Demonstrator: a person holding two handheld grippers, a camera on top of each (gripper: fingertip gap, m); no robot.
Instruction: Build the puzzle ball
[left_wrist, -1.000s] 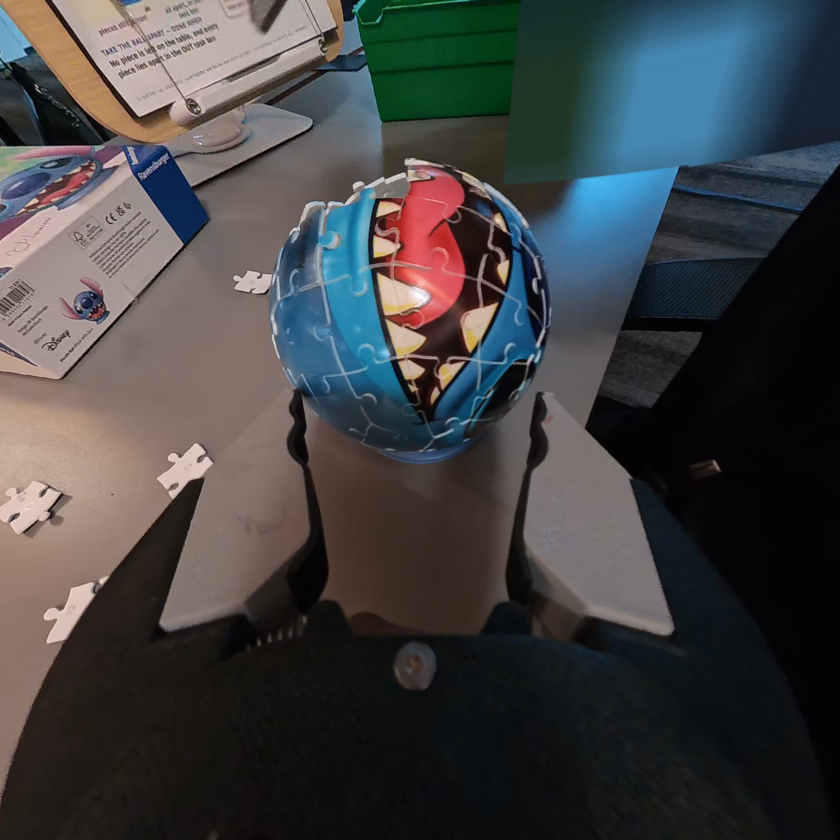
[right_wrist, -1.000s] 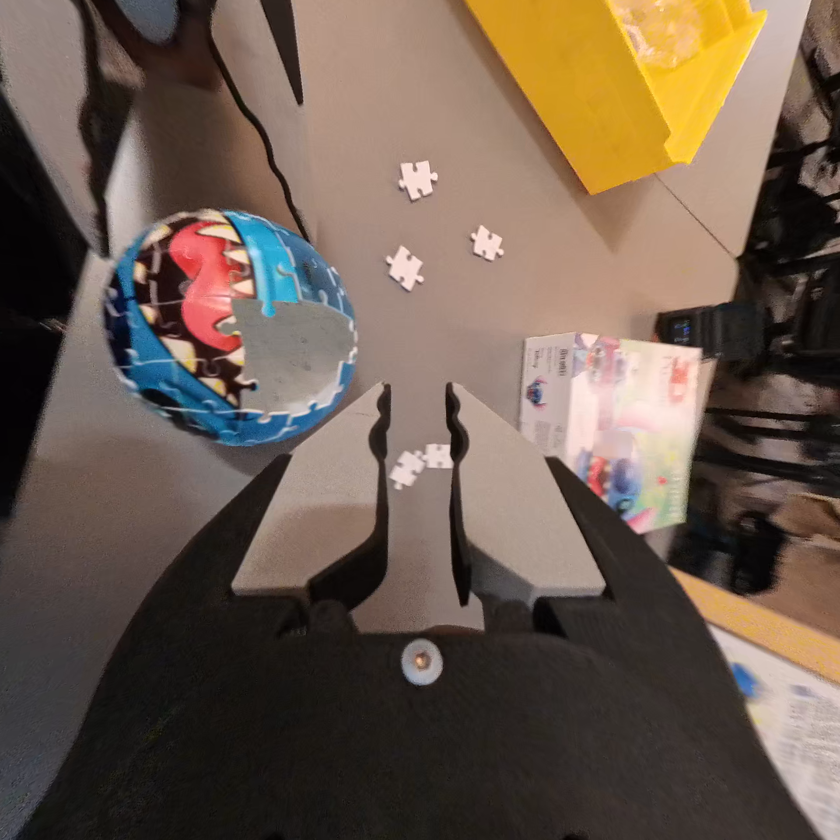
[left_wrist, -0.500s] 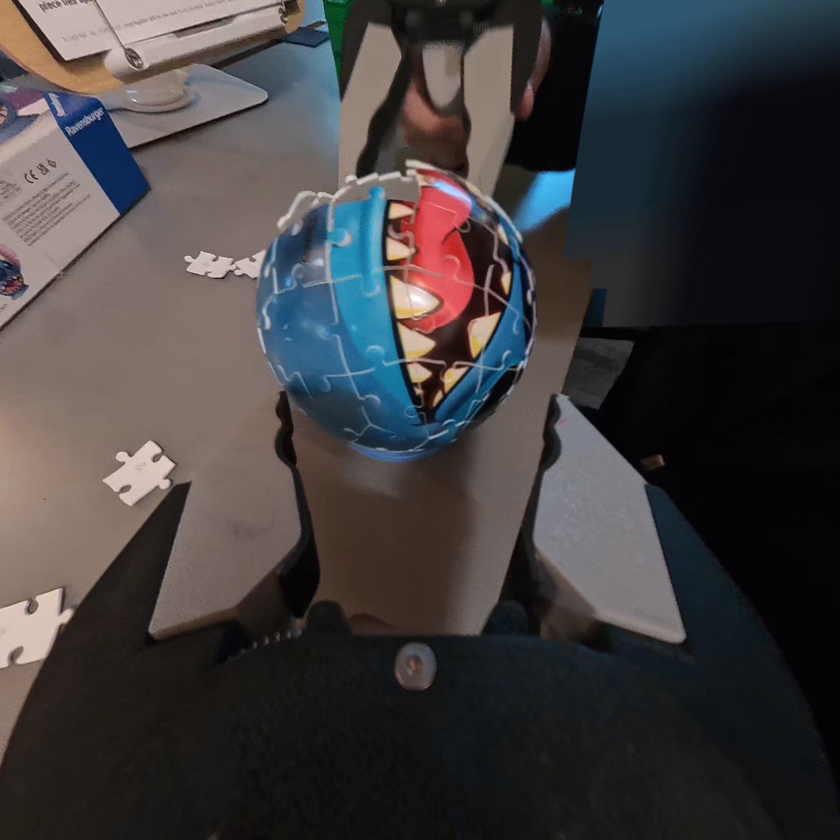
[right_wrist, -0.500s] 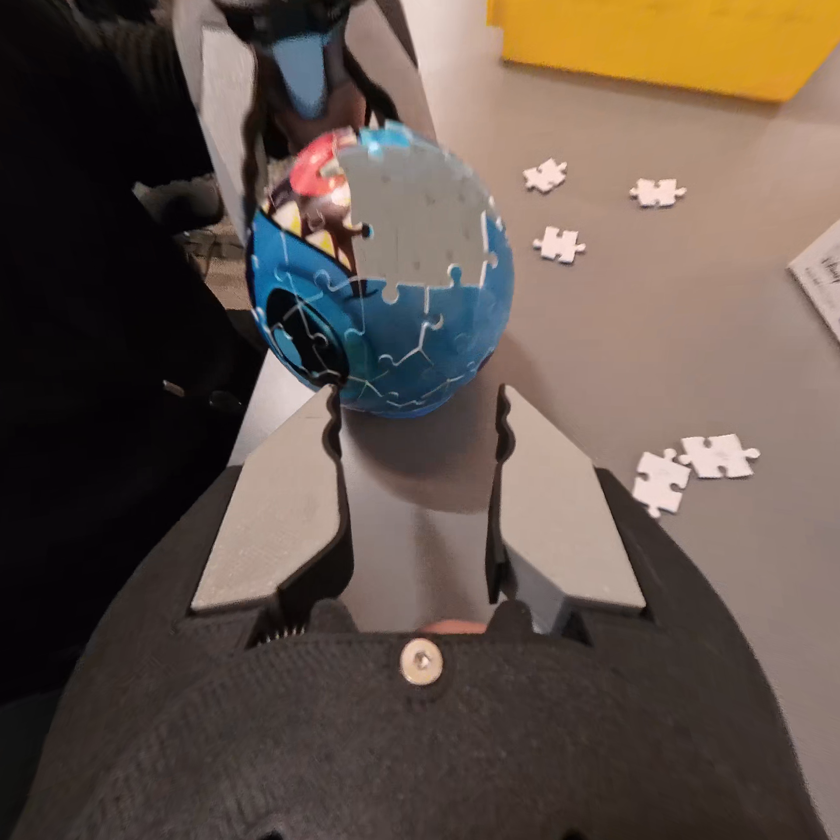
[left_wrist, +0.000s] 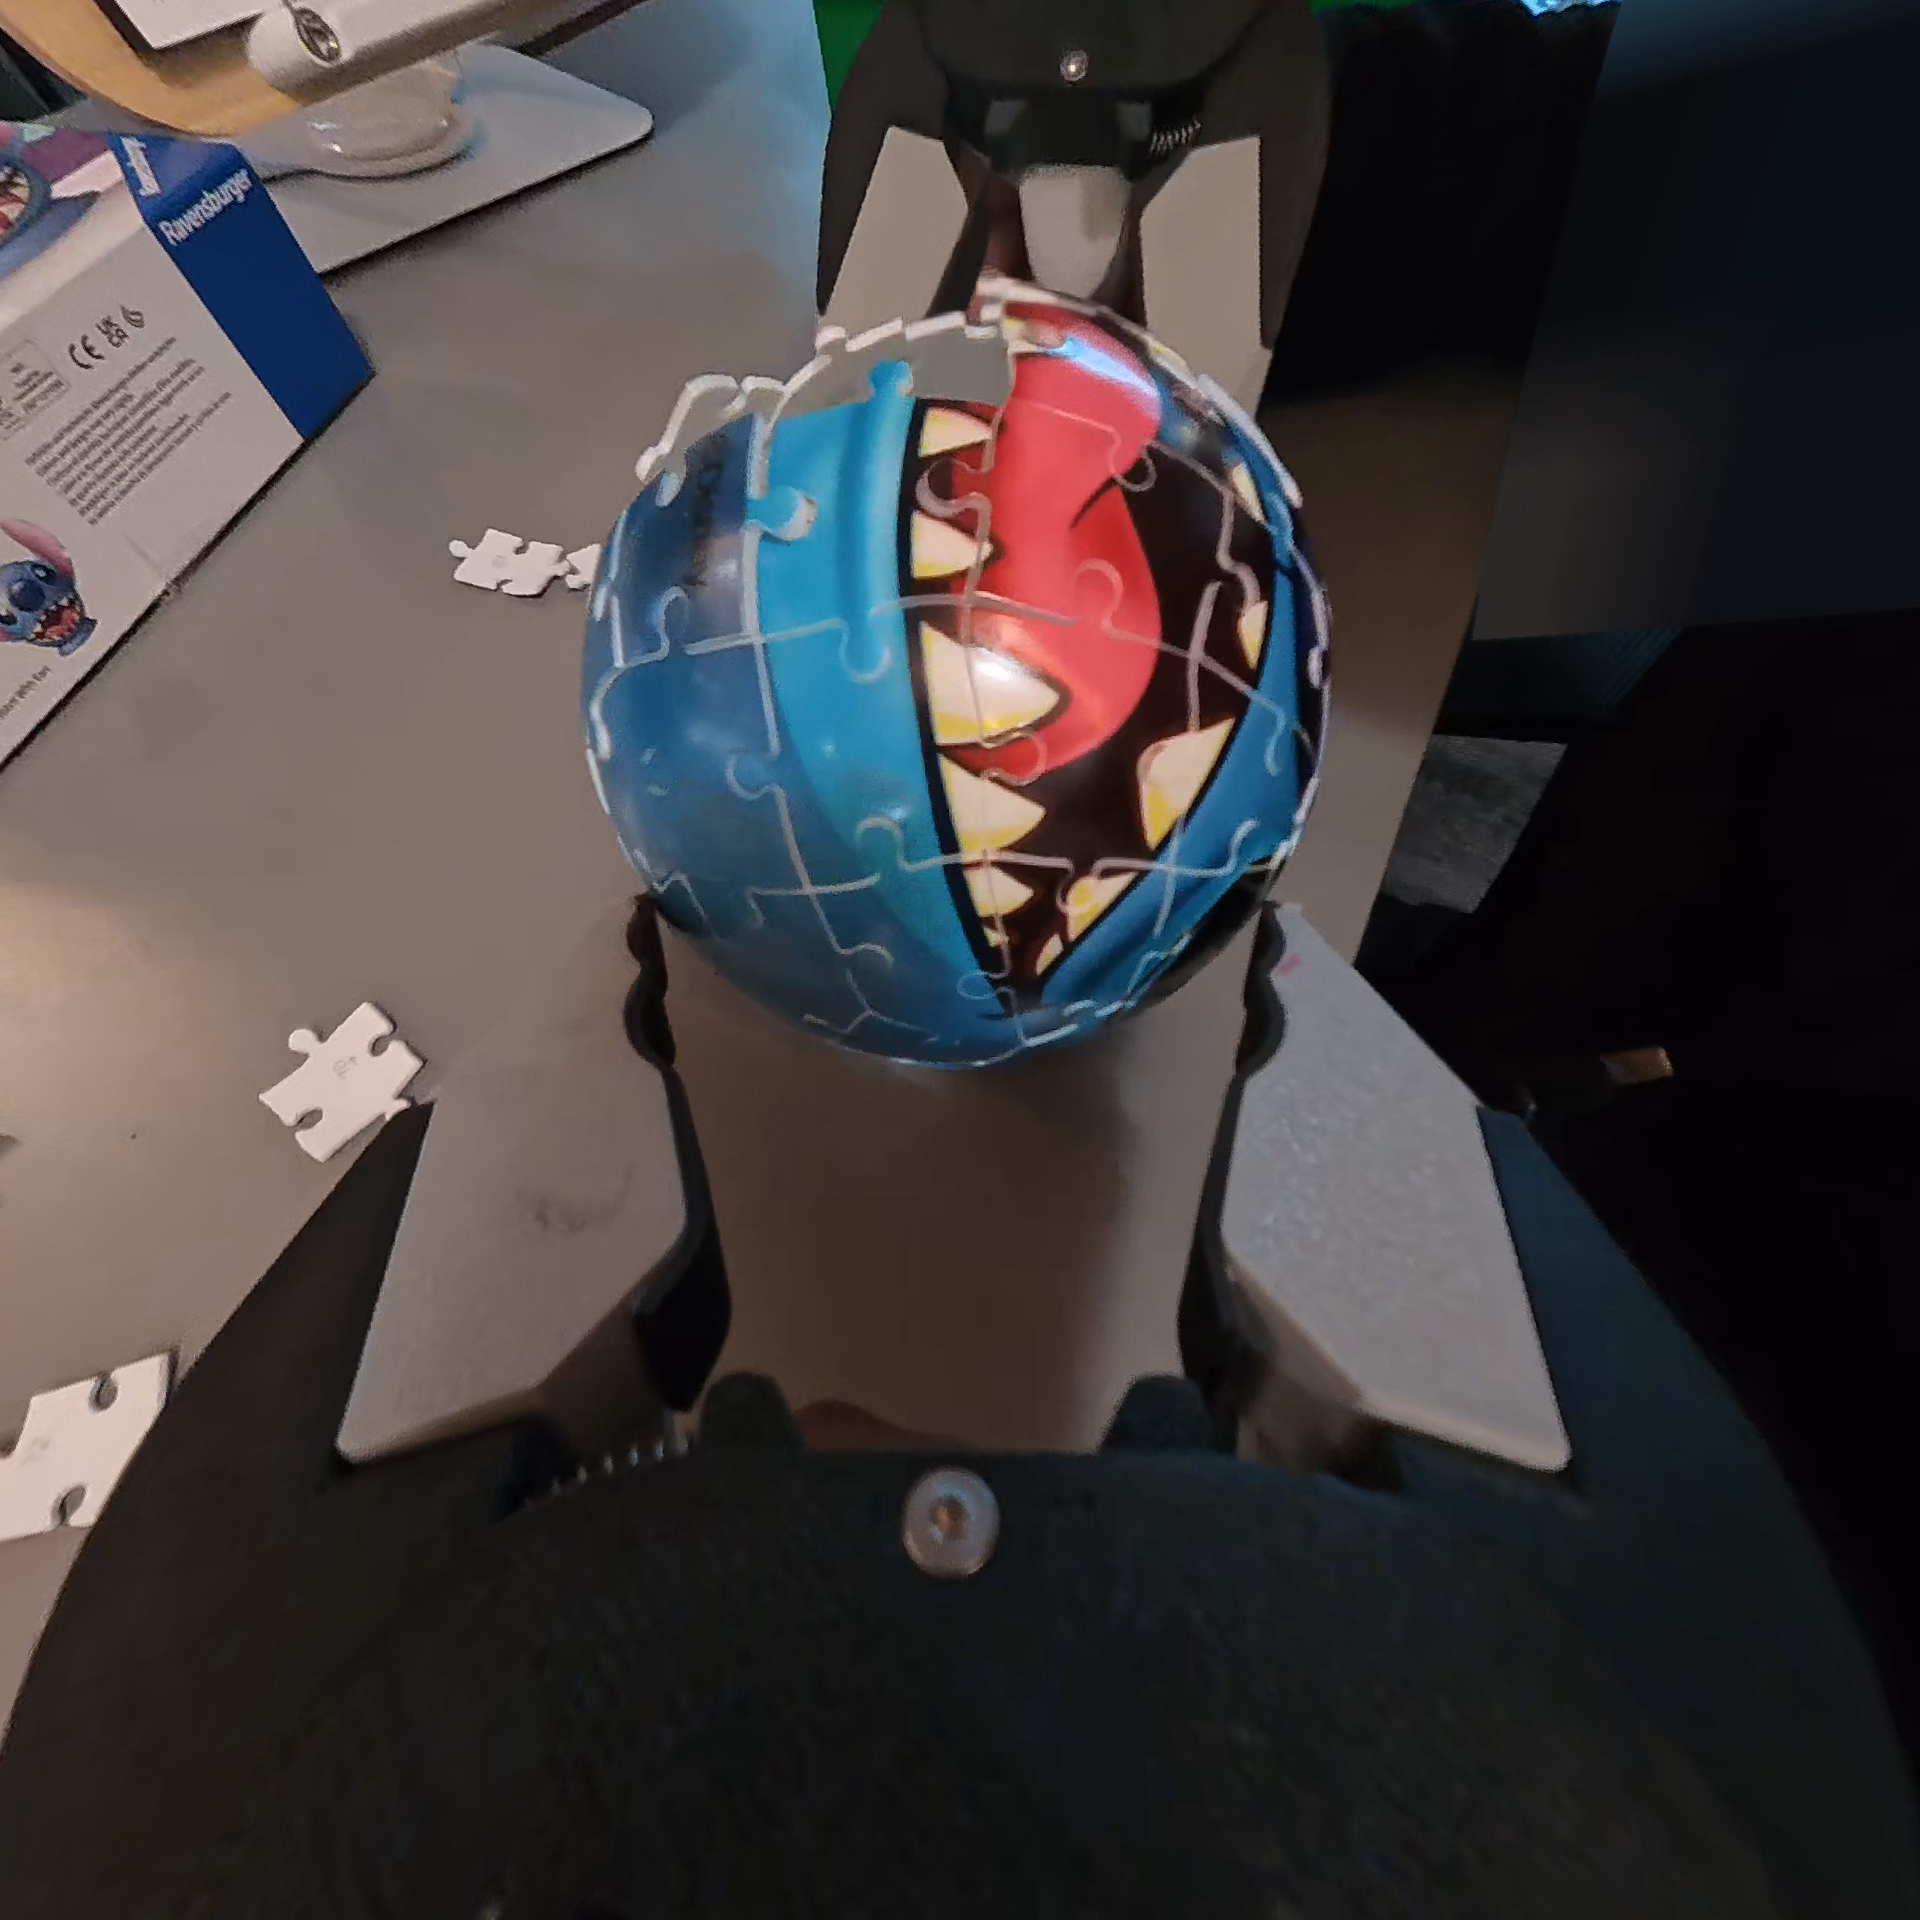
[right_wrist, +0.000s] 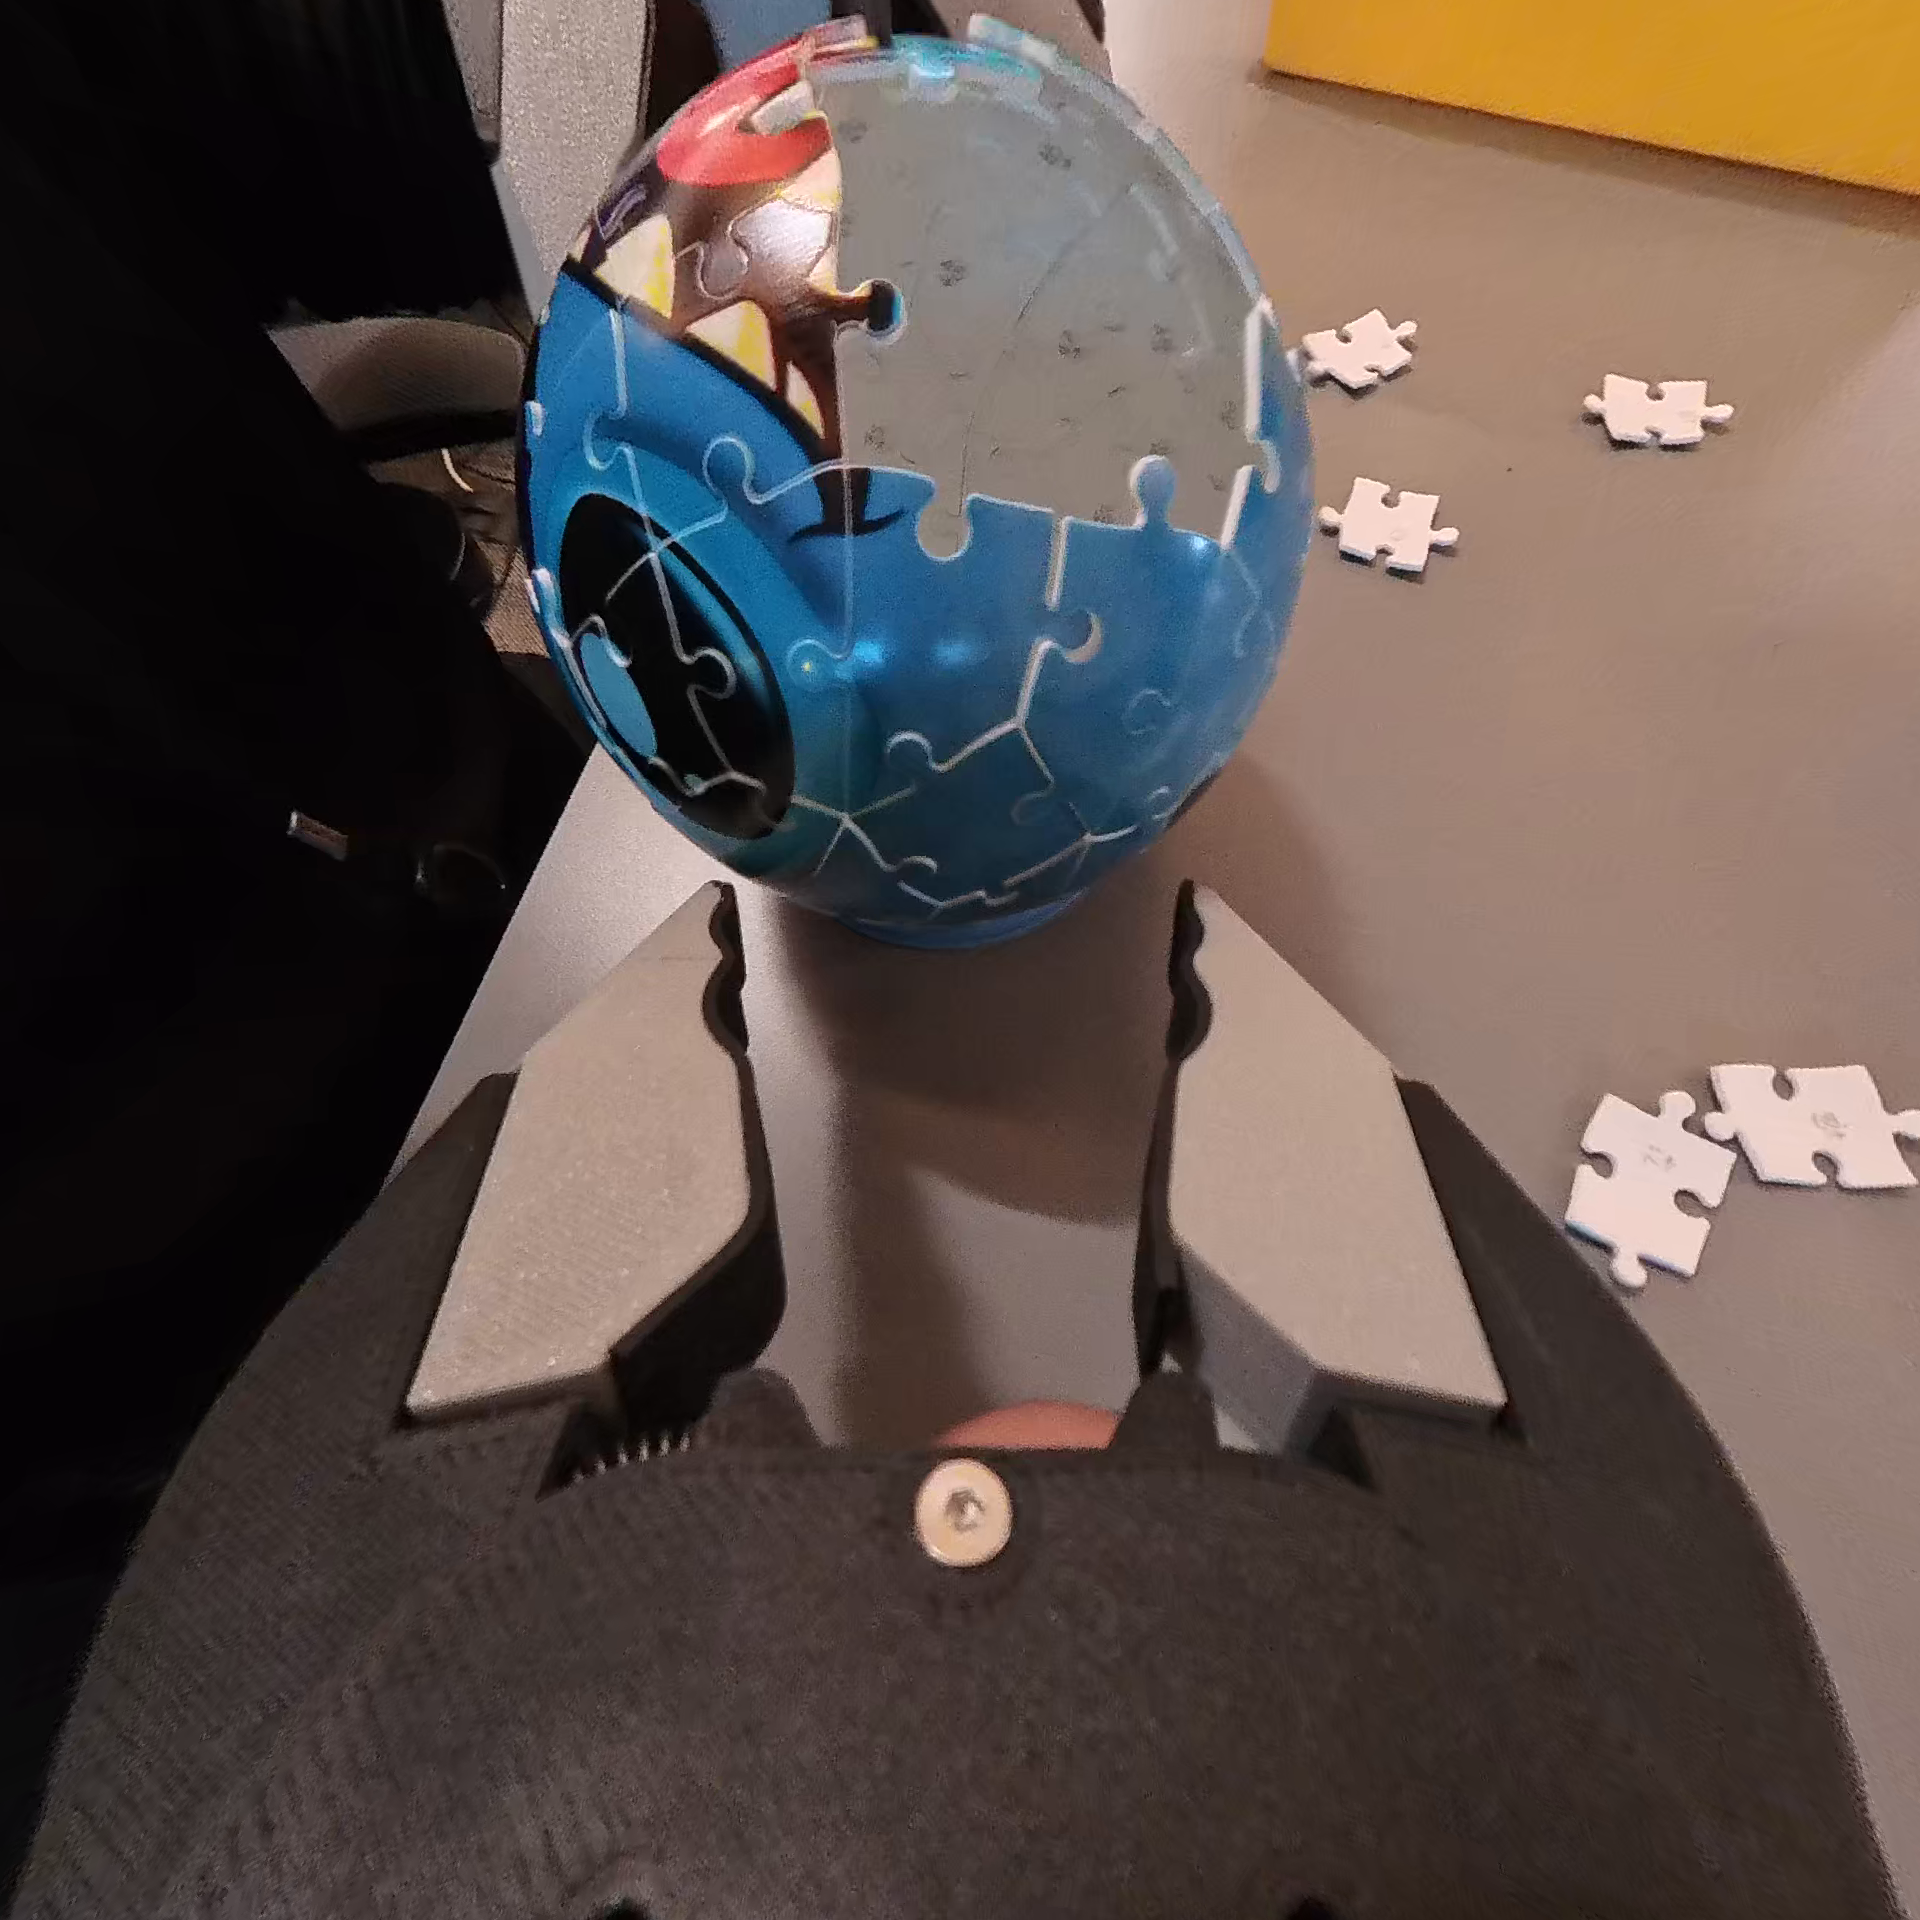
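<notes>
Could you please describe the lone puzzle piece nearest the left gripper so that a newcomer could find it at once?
Start at the grey table and find the round blue puzzle ball between the open jaws. The flat white jigsaw piece lies alone beside the left jaw, unlike the joined pair farther back by the ball.

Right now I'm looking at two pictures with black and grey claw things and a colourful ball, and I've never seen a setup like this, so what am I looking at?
Those claws are two hand-held grippers, one in each of a person's hands, each carrying a camera that looks along its two grey fingers. One picture comes from the left gripper, the other from the right gripper. Both are open and hold nothing. They face each other, with the round blue plastic puzzle ball standing between them on the grey table. The ball is unfinished: a bare grey patch still lacks pieces. Loose white puzzle pieces lie face down around it. The white and blue puzzle box and a yellow bin also sit on the table.
</notes>
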